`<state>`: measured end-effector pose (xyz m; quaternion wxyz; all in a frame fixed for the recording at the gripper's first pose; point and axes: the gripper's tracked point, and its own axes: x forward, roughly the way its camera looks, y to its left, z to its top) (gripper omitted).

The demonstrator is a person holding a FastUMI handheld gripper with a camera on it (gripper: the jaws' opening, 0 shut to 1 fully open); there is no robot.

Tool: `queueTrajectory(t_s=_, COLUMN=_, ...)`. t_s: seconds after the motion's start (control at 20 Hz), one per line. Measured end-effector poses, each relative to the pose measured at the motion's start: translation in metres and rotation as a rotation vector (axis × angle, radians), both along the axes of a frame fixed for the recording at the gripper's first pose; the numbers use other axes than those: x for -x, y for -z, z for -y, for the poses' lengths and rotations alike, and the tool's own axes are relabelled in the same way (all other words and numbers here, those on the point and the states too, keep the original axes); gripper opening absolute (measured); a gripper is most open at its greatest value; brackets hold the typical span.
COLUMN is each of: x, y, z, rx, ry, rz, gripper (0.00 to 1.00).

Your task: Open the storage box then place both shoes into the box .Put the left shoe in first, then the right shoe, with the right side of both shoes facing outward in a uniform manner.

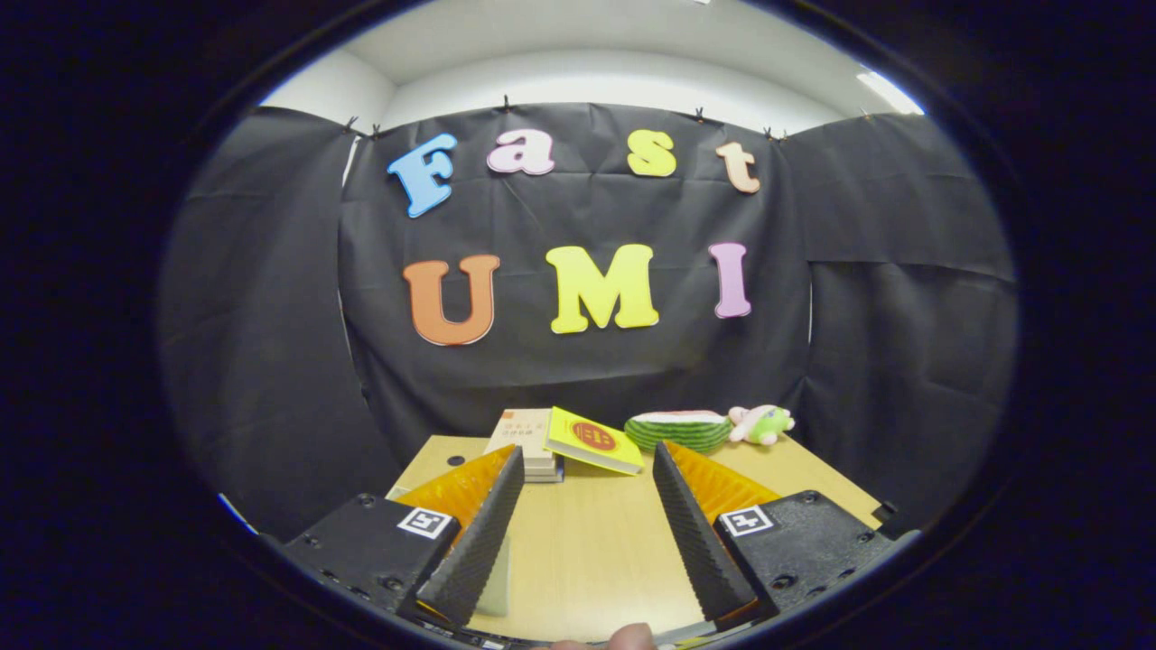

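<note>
Fingers (587, 460) spread wide over bare table (591, 551), gripping nothing, as I hold them level toward the stacked books (560, 438), watermelon plush (679, 431) and small plush toy (763, 422) beyond, where I see neither storage box nor shoes.

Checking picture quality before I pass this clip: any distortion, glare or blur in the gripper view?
Gripper view: strong fisheye bending of the table edges; a bright ceiling light blows out; books and watermelon plush fairly sharp; open gripper fingers crisp, holding nothing.
</note>
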<state>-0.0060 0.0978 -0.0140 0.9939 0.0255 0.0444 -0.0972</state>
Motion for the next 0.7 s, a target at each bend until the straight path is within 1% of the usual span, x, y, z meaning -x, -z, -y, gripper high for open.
queueTrajectory(t_s=0.7, x=0.002, y=-0.006, z=0.009, rx=-0.022, ry=0.023, rz=-0.002, gripper=0.92)
